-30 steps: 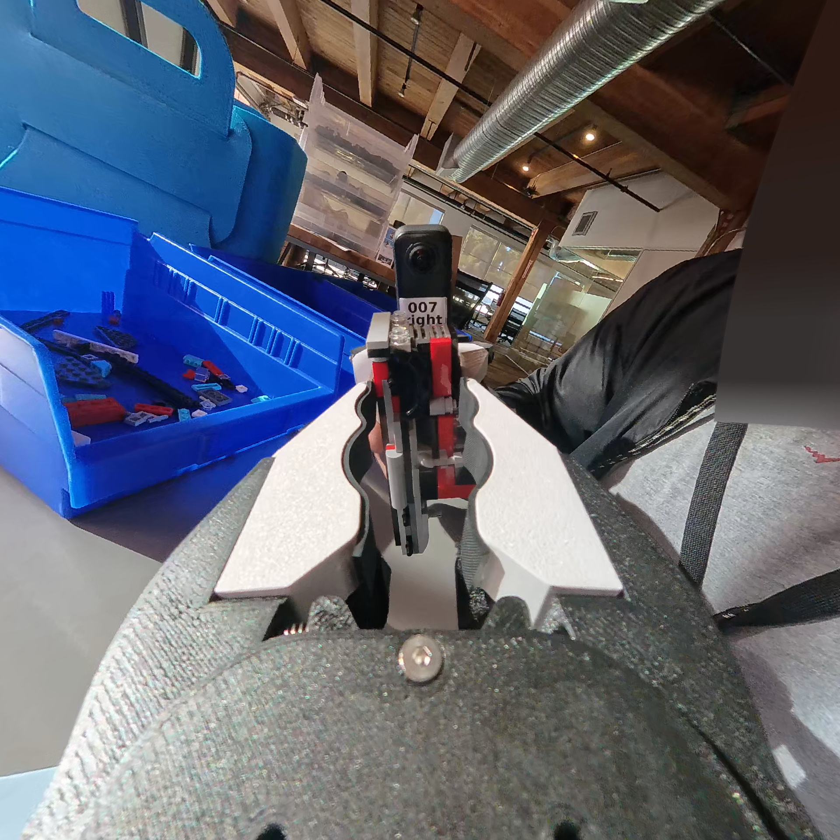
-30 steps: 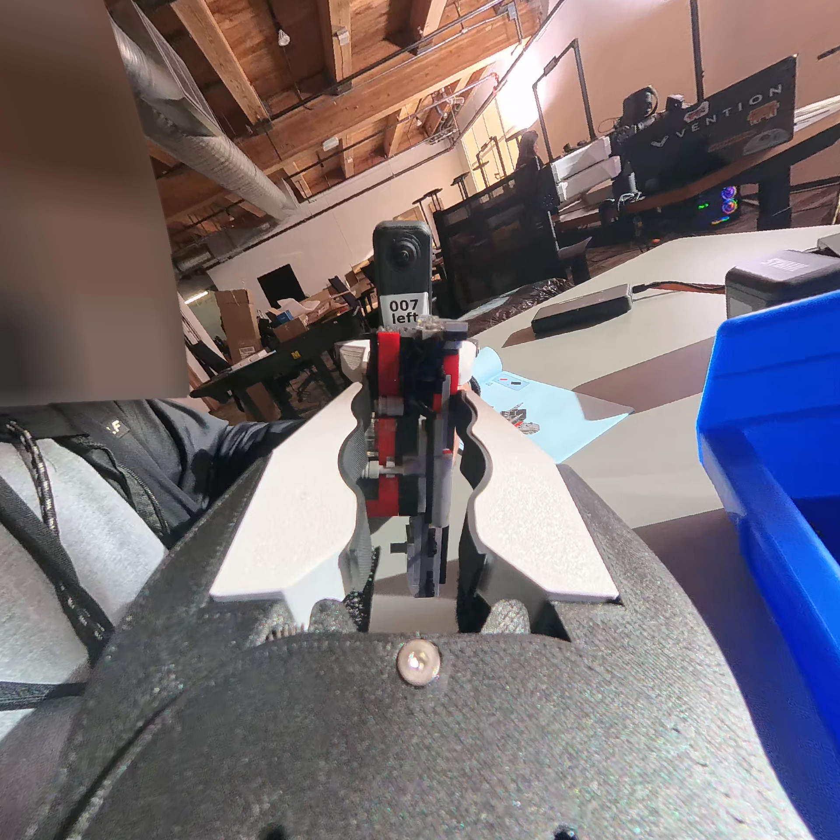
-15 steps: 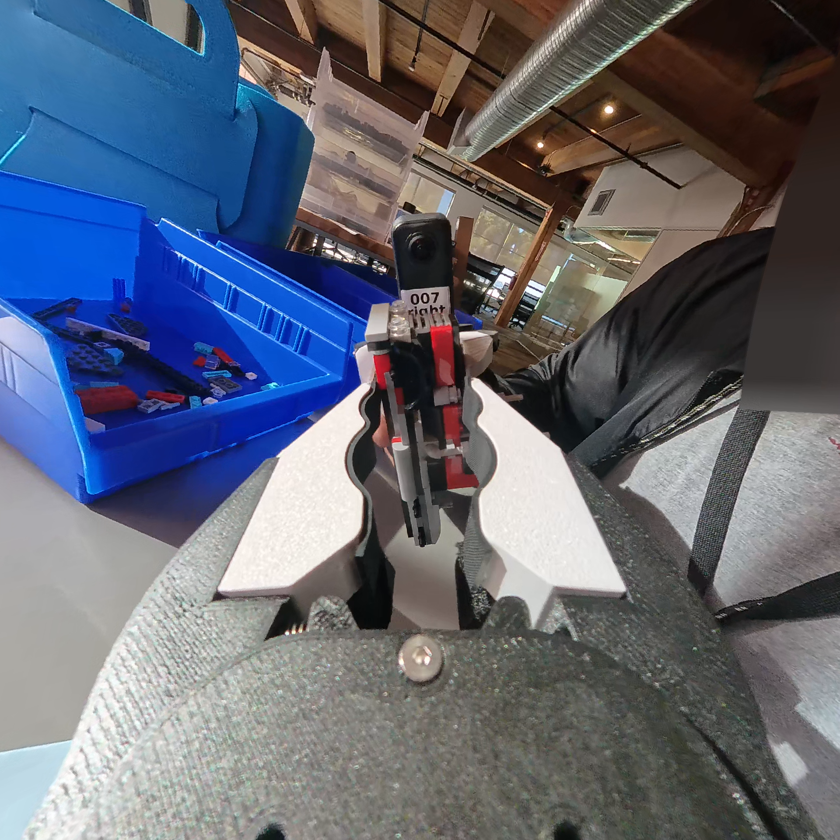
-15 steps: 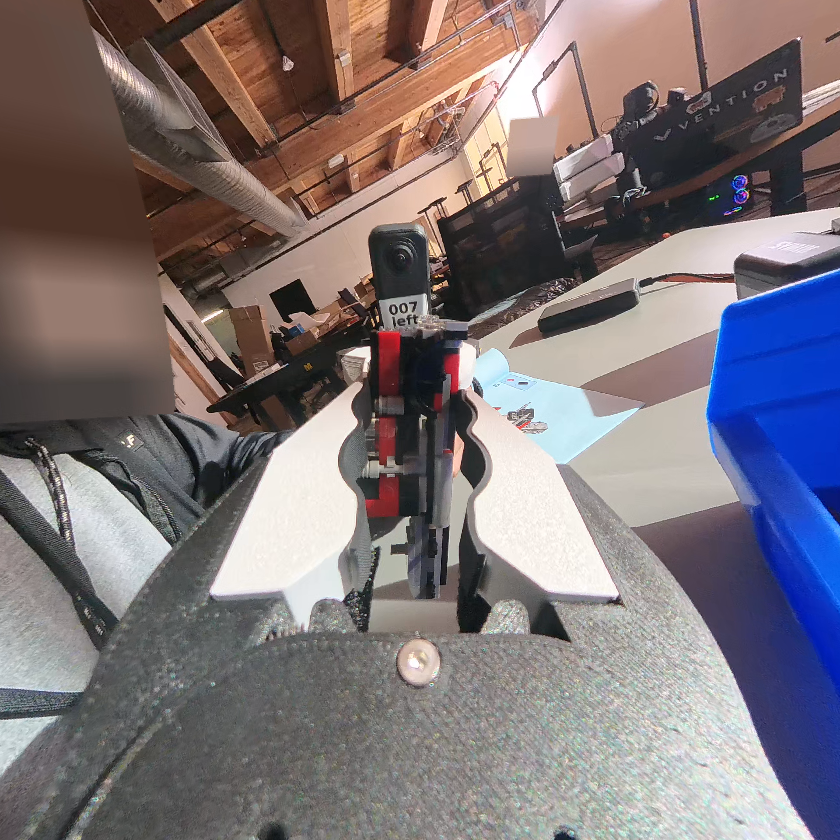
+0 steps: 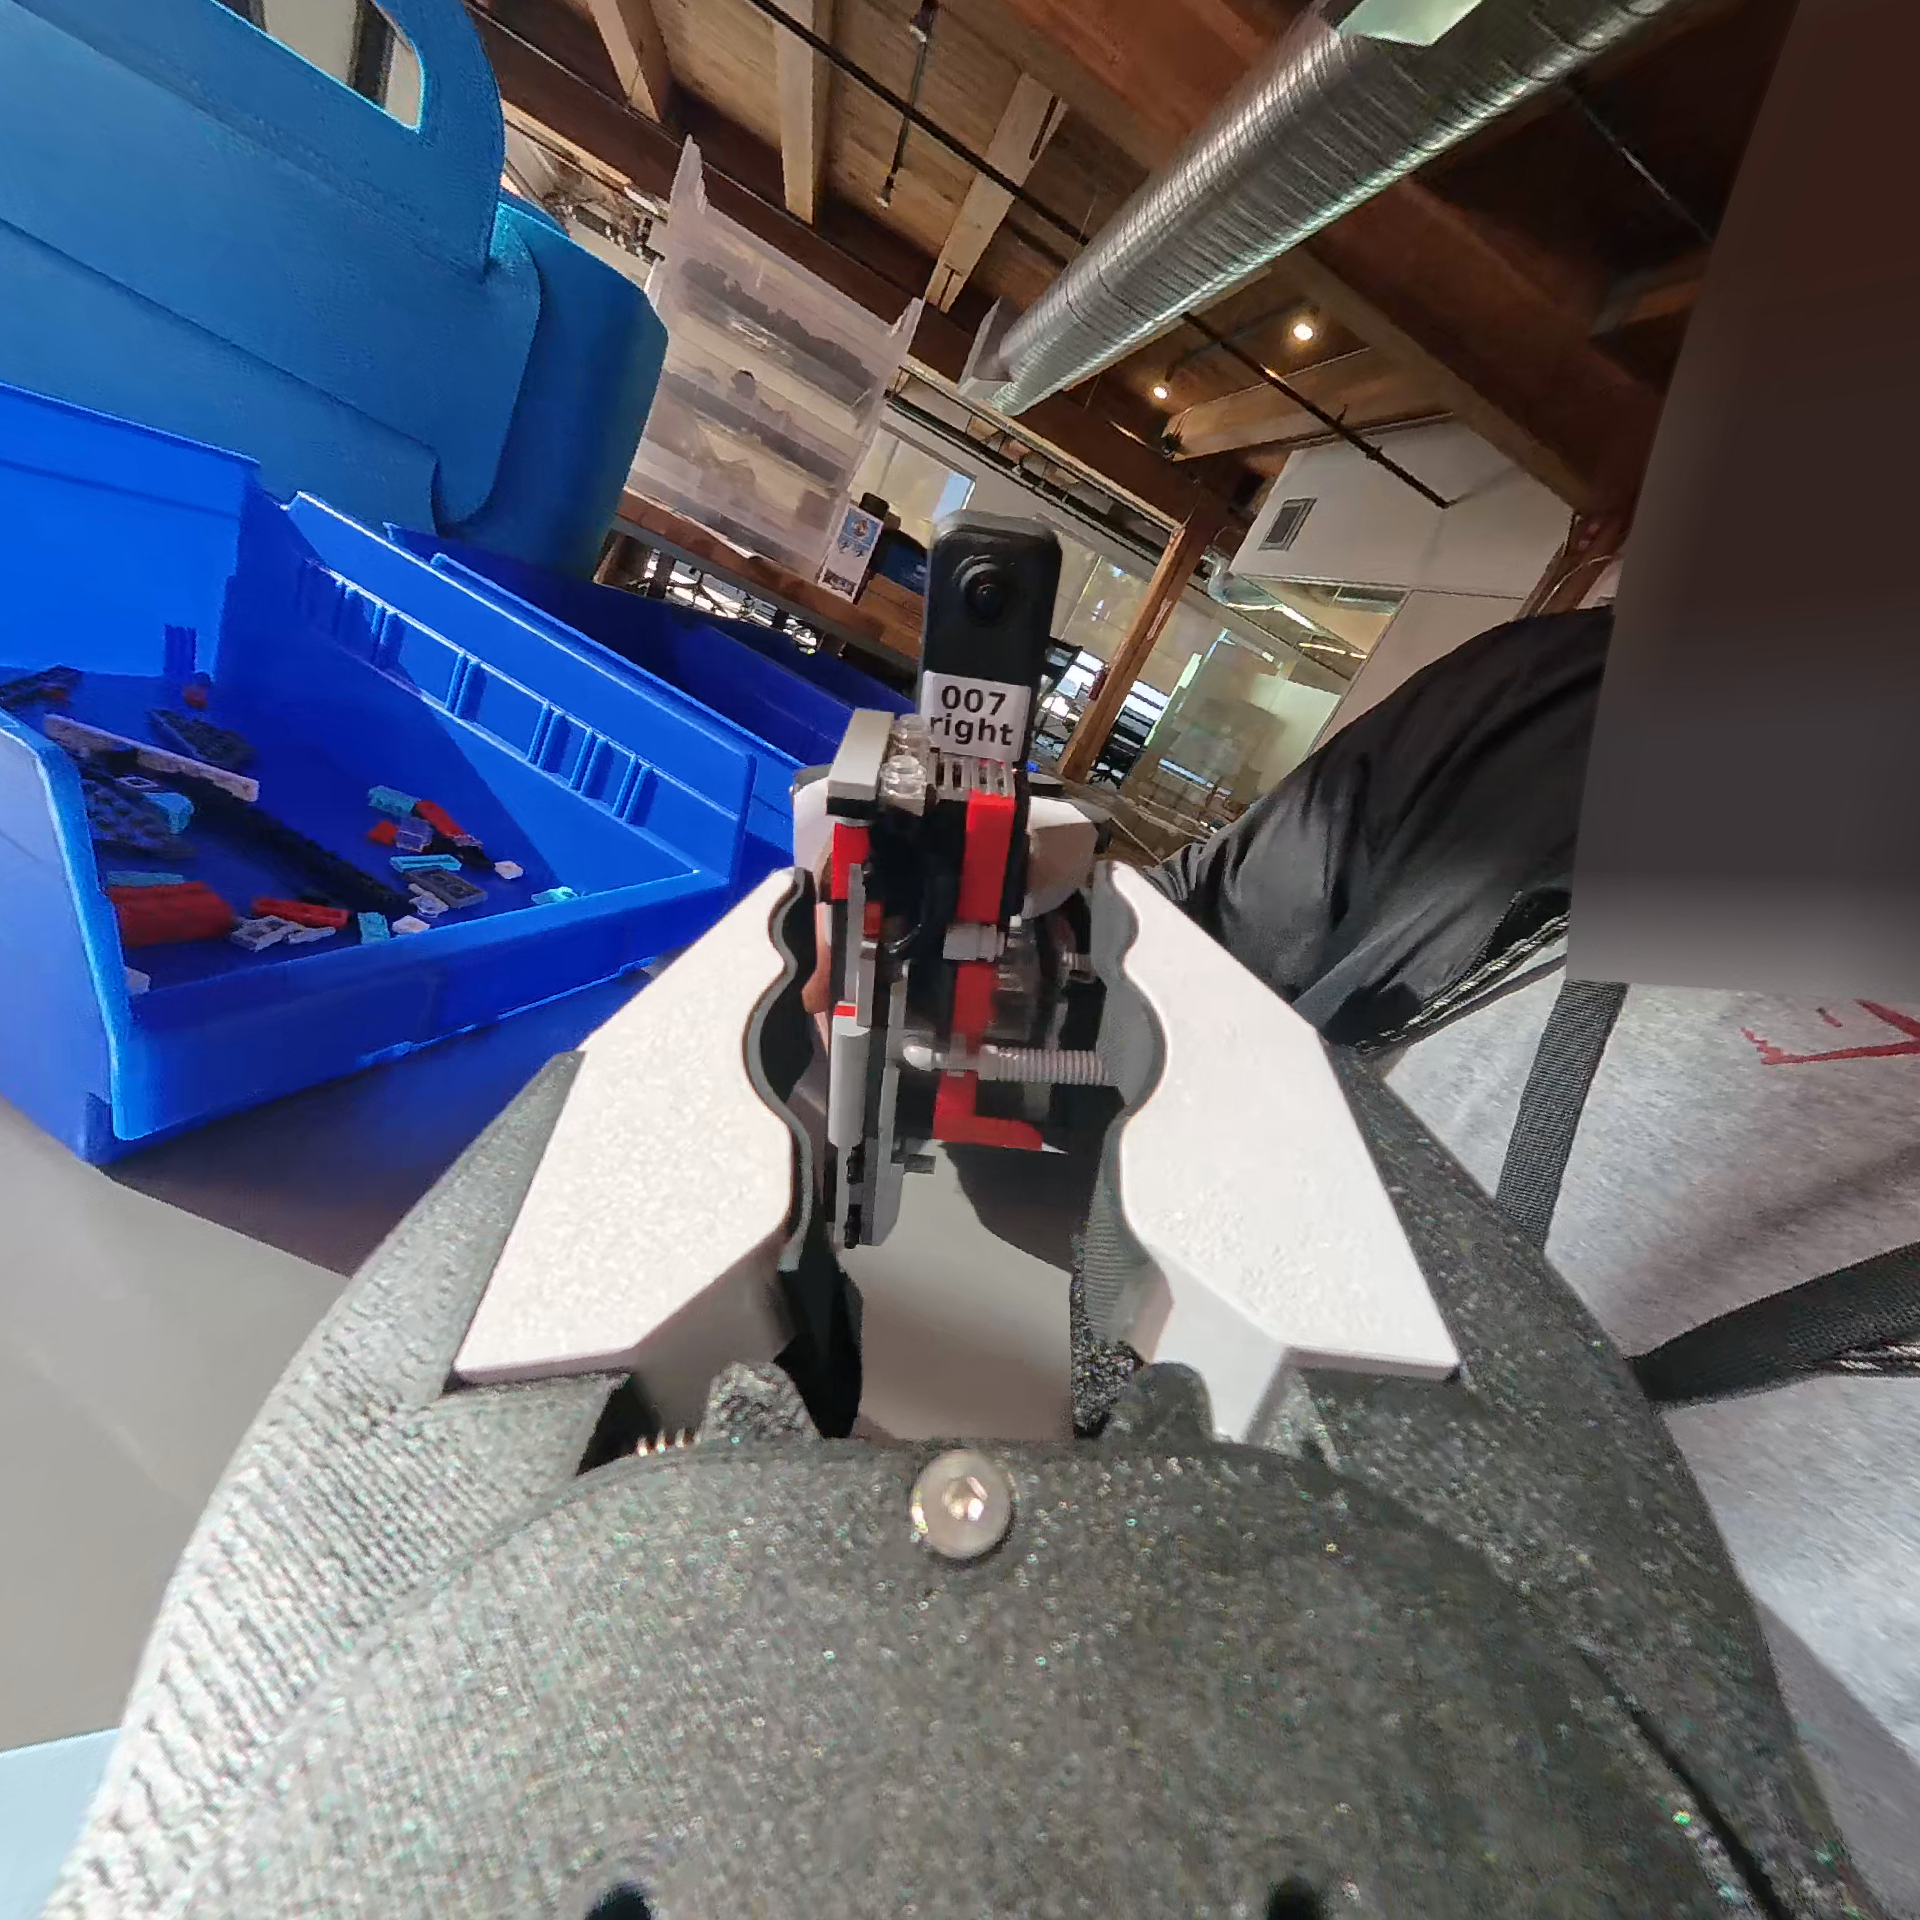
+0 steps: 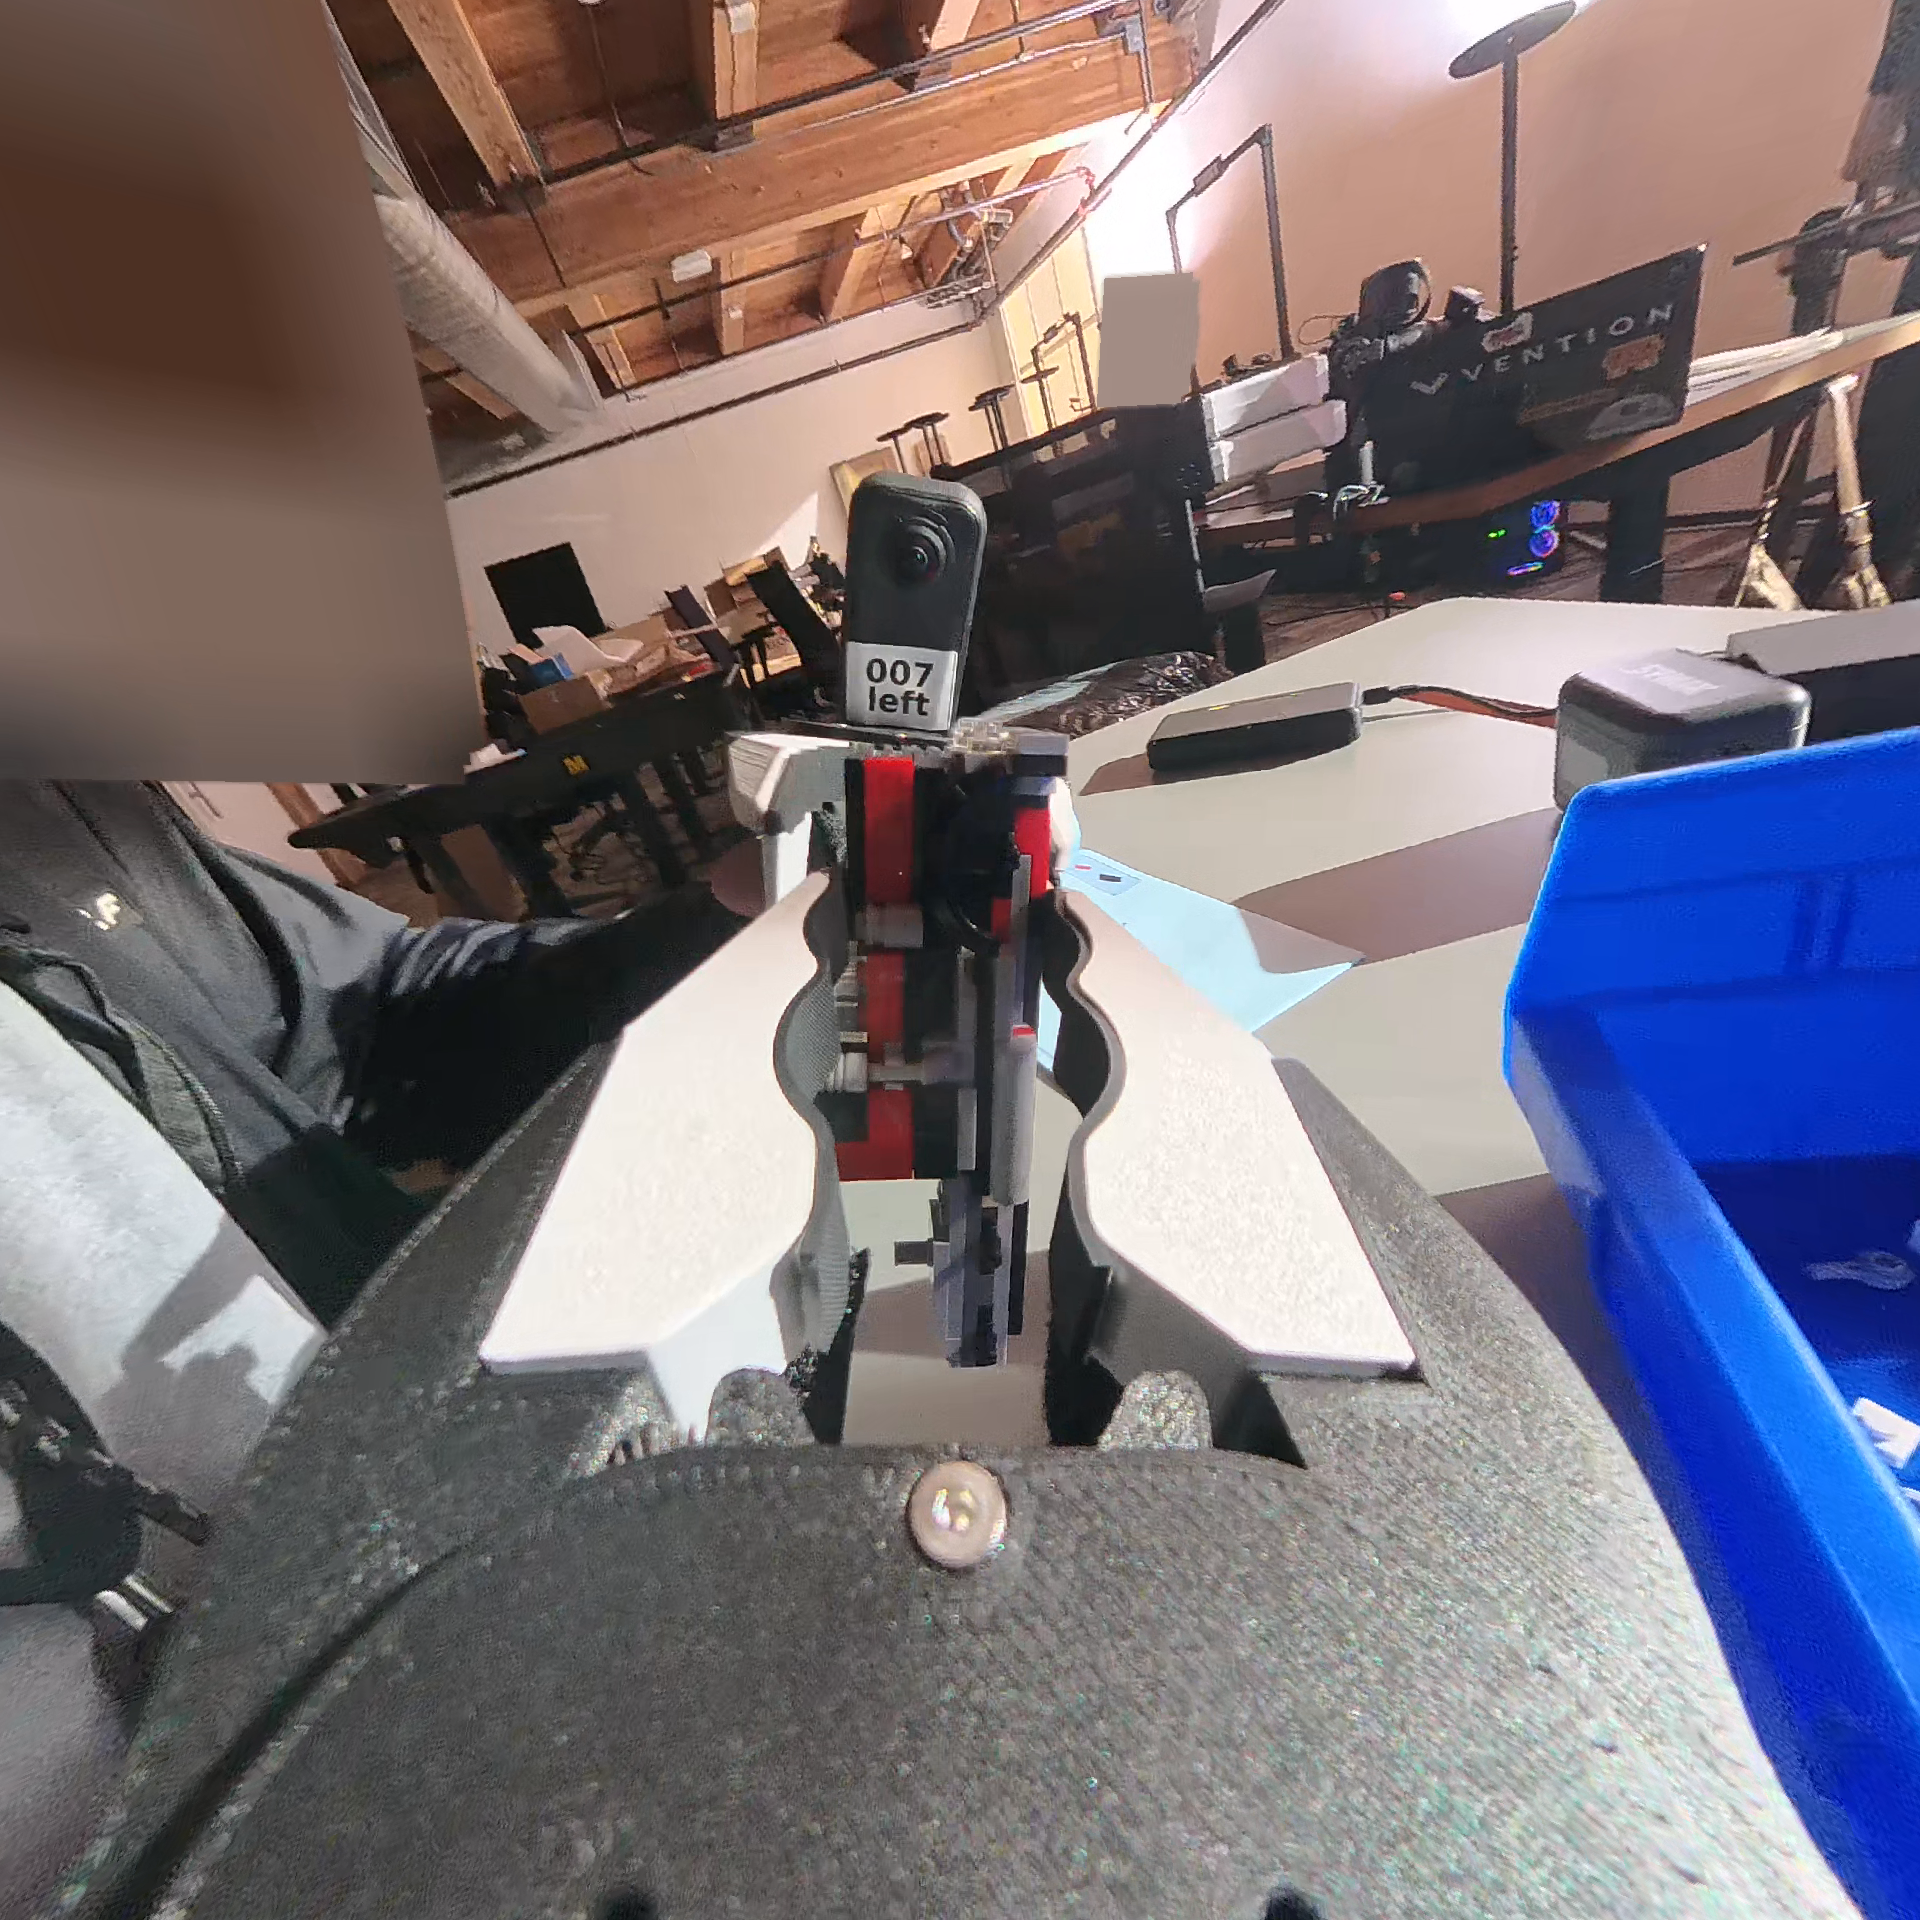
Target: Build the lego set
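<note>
Left wrist view: left gripper (image 5: 951, 997) has spread wider than a moment ago, fingers now clear of the lego model (image 5: 925, 966) at 12 o'clock; parts bin (image 5: 436, 987) at 10 o'clock. Right wrist view: right gripper (image 6: 935, 1039) pinches the model alone, so a handover looks complete.

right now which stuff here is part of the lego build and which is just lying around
In the job:
- lego model, between both tools
- left tool
- right tool
- loose bricks in blue bin
- instruction sheet

Lying about:
- power bank
- black box
- clear drawers
</note>
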`<move>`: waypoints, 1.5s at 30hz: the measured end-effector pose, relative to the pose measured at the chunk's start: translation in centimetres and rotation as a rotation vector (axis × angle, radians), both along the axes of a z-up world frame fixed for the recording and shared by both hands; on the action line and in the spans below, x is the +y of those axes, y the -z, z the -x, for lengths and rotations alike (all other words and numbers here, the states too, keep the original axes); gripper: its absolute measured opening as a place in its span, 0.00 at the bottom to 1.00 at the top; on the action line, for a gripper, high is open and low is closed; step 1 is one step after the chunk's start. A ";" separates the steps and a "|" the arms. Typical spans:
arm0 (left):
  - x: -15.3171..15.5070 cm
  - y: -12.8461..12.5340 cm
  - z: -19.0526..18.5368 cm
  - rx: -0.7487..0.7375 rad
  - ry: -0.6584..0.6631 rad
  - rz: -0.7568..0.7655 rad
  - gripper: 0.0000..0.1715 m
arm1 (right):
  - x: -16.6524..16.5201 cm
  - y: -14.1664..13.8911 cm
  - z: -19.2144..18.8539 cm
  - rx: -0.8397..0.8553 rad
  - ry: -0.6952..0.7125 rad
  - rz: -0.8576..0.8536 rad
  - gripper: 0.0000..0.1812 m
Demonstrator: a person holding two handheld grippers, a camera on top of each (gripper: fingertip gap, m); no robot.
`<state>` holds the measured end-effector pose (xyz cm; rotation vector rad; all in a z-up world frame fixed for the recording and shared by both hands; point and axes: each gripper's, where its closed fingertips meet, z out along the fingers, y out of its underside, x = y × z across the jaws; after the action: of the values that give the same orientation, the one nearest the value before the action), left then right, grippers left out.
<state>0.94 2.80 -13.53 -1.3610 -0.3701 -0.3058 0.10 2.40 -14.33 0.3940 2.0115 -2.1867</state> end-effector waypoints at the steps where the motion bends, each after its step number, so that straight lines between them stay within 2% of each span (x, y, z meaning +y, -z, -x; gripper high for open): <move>1: 0.1 0.1 0.0 0.003 -0.003 0.004 0.31 | 0.0 0.1 -0.1 0.021 0.002 -0.012 0.21; 6: 0.4 0.1 0.0 0.010 -0.011 -0.012 0.23 | -0.5 0.6 -0.6 0.110 0.018 -0.070 0.21; 9: 0.3 0.2 0.0 0.043 -0.023 -0.005 0.22 | -0.6 0.7 -0.8 0.136 0.018 -0.084 0.21; 24: 0.6 0.5 -0.5 0.166 -0.047 0.065 0.22 | -0.1 -0.2 -1.4 0.070 -0.055 -0.027 0.22; 39: 0.7 0.3 -0.9 0.195 -0.039 0.050 0.22 | 0.0 -0.2 -1.6 0.132 -0.049 -0.045 0.21; 45: 0.8 0.3 -0.7 0.124 -0.017 0.030 0.23 | 0.1 -0.2 -1.2 0.108 -0.036 -0.037 0.21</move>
<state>1.65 3.59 -13.80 -1.3982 -0.2840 -0.2010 1.32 2.48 -14.13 0.2465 2.0989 -2.1970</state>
